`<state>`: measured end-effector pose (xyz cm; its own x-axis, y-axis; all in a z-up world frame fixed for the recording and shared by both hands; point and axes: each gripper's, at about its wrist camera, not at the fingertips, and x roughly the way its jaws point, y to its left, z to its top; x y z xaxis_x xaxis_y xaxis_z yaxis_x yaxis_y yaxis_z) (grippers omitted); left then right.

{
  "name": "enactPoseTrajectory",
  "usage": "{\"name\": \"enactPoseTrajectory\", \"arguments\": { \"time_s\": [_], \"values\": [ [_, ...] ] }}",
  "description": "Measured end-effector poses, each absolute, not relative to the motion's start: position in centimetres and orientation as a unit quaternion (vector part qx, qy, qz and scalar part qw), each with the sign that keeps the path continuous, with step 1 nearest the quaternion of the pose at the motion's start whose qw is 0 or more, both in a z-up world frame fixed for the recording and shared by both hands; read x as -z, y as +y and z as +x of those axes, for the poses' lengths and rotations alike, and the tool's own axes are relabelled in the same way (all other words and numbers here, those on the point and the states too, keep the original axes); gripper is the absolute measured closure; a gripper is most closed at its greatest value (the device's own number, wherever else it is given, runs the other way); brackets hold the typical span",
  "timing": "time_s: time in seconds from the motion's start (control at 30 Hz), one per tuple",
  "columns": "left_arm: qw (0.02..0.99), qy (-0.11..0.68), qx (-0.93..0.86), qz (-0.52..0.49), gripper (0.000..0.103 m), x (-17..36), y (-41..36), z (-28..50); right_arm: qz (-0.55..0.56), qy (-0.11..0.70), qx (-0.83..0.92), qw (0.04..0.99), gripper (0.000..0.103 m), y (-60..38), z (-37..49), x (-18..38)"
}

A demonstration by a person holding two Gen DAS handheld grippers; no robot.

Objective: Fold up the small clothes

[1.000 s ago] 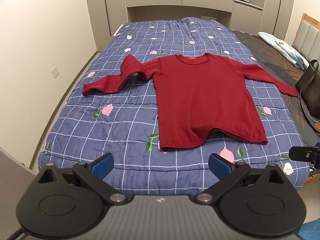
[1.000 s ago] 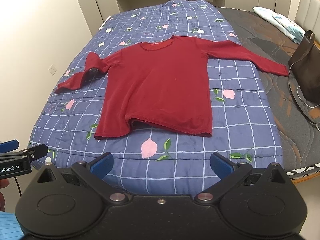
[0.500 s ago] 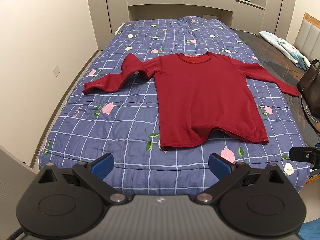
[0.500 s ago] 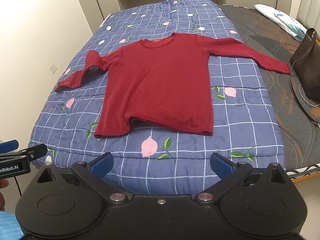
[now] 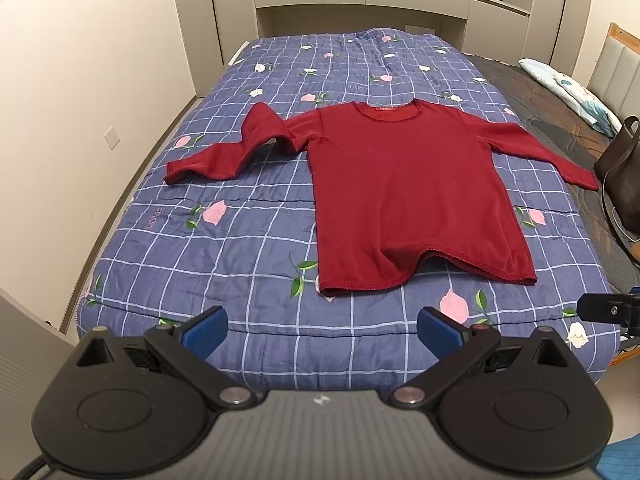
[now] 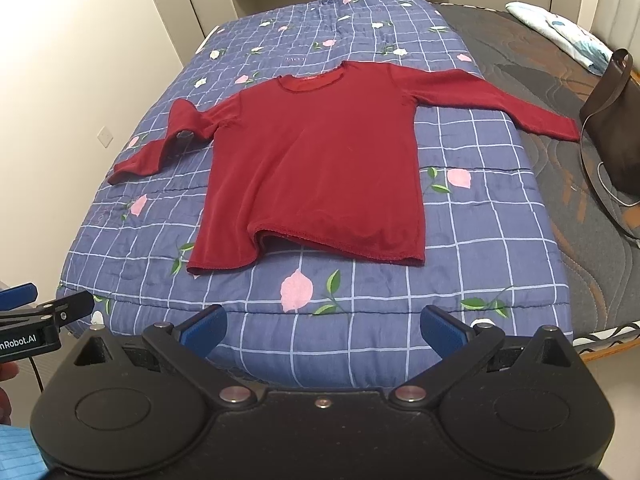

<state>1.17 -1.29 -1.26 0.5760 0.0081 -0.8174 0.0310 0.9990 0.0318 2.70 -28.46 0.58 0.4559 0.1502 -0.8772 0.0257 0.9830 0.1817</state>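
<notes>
A cream wall (image 5: 80, 100) with a socket (image 5: 112, 138) runs along nine o'clock. Beside it lies the bed, covered by a blue checked quilt (image 5: 248, 248) with pink flowers. A red long-sleeved shirt (image 5: 404, 184) lies flat on the quilt toward twelve o'clock, neck away from the cameras, hem nearest them. Its sleeve (image 5: 232, 152) at ten o'clock is bunched and kinked back on itself; the other sleeve (image 5: 536, 152) stretches straight toward two o'clock, its cuff reaching onto the dark mattress pad (image 5: 560, 120). The hem is rumpled, lifted in the middle. At three o'clock a dark brown bag (image 5: 622, 172) stands on the pad, and a patterned pillow (image 5: 572, 92) lies beyond it.

The left gripper (image 5: 322, 330) hovers at six o'clock over the quilt's near edge, jaws wide apart, holding nothing. The right gripper (image 6: 323, 330) hovers likewise, jaws wide apart and empty, well short of the shirt.
</notes>
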Motion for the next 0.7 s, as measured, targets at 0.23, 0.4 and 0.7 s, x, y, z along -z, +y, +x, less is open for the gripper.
{"name": "enactPoseTrajectory", "arguments": {
  "time_s": [0.23, 0.4, 0.7],
  "values": [
    [0.885, 0.466, 0.012, 0.021, 0.000, 1.2, -1.3, 1.6, 0.088, 0.523, -0.038, 0.847, 0.001, -28.6, 2.9, -0.3],
    [0.883, 0.469, 0.015, 0.022, 0.000, 1.3, -1.4, 2.0, 0.090, 0.527, -0.041, 0.844, 0.001, -28.6, 3.3, -0.1],
    [0.879, 0.476, 0.018, 0.022, 0.000, 1.7, -1.3, 2.7, 0.095, 0.532, -0.040, 0.841, 0.001, -28.6, 3.8, 0.2]
  ]
}}
